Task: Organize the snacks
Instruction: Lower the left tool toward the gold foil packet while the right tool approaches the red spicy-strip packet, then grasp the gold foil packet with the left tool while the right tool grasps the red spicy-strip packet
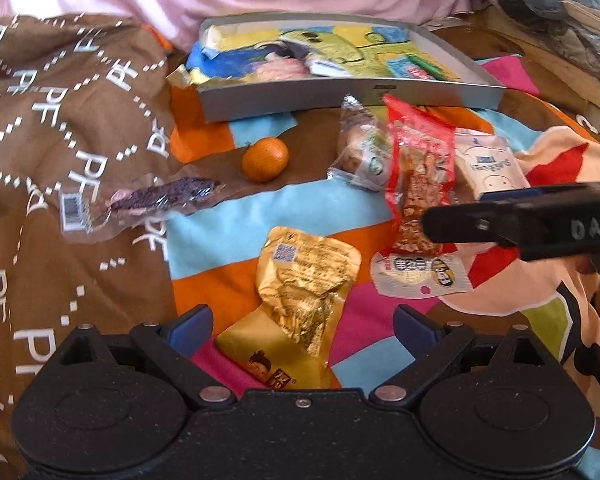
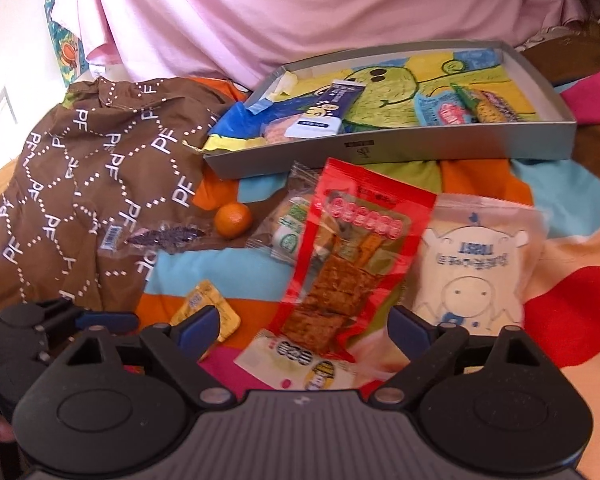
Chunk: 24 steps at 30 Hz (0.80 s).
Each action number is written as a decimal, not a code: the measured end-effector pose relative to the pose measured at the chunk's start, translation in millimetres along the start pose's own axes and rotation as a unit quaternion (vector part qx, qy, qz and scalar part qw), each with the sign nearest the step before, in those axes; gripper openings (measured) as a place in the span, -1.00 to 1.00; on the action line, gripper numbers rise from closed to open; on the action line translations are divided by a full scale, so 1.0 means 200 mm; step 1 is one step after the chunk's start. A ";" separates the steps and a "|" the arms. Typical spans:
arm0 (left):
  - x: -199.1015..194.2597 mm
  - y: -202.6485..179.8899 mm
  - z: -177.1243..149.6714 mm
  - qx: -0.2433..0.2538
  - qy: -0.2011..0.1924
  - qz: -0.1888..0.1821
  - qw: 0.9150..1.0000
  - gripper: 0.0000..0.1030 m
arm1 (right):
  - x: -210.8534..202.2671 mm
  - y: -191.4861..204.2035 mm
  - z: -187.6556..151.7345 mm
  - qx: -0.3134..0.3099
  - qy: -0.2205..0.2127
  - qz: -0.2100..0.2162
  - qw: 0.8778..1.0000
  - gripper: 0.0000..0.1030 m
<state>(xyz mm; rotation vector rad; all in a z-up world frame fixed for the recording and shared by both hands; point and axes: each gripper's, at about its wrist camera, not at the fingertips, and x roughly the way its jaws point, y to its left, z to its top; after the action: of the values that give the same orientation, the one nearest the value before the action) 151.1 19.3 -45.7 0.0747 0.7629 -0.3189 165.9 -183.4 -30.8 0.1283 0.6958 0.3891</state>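
Note:
My left gripper is open, its blue pads on either side of a crumpled gold snack packet on the colourful bedspread. My right gripper is open too, its fingers straddling the near end of a red snack packet. A white pig-print packet lies right of the red one, and a clear bun packet left of it. A small orange and a clear packet with a purple snack lie further left. The grey box behind holds a blue stick packet and other snacks.
Brown cloth printed with "PF" is bunched up on the left. A pink sheet hangs behind the box. The right gripper's black finger reaches in from the right in the left wrist view. A wooden edge runs at far right.

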 end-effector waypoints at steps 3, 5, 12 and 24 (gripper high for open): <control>0.00 -0.03 0.00 0.022 -0.005 -0.001 1.000 0.82 | 0.04 0.01 0.02 0.018 0.016 0.009 1.000 0.81; 0.01 -0.04 -0.01 0.033 -0.003 -0.001 0.999 0.80 | 0.07 0.02 0.03 0.033 0.029 0.000 0.999 0.81; 0.03 -0.03 0.00 0.044 -0.001 0.004 0.999 0.68 | 0.17 0.05 0.06 0.051 0.062 -0.055 0.995 0.75; 0.07 -0.03 -0.02 0.058 0.015 0.018 0.998 0.35 | 0.26 0.01 0.06 0.086 0.046 -0.088 0.991 0.31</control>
<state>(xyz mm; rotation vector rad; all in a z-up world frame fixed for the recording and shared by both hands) 156.6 10.9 -57.0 0.2034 0.7709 -0.3284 209.5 -161.5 -53.6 0.2117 0.8254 0.1665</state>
